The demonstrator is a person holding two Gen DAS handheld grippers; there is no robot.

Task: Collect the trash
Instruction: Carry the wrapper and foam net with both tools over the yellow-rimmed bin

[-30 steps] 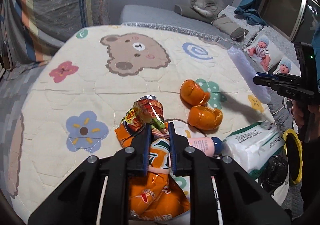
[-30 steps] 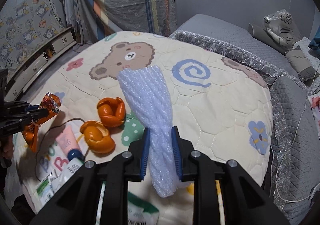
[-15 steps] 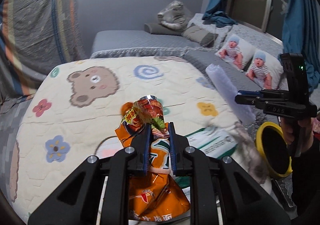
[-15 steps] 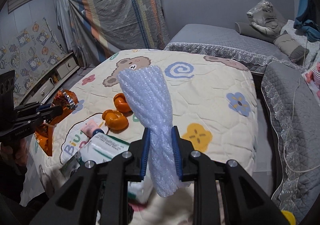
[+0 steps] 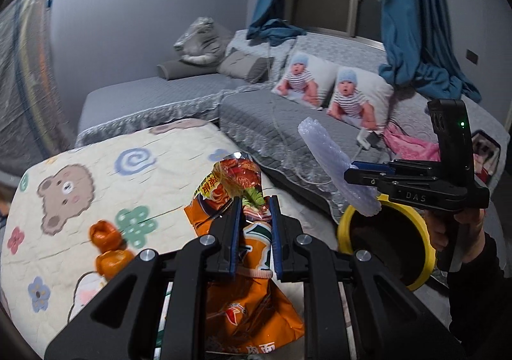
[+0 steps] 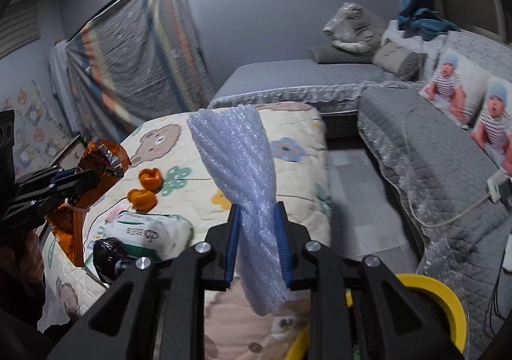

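— Trash, where is it sitting?
— Orange snack bag [image 5: 252,267] is being pinched in the left gripper [image 5: 254,232]; bubble wrap [image 6: 246,187] is being squeezed by the right gripper [image 6: 257,238] (over the yellow-rimmed bin [image 6: 448,299]).

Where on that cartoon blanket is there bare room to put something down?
The far stretch of the blanket, from the bear print to the blue flower, lies bare. The near left corner is crowded: two orange peels, a wipes pack and a black bag lie close together. The yellow bin stands beside the blanket's near right edge.
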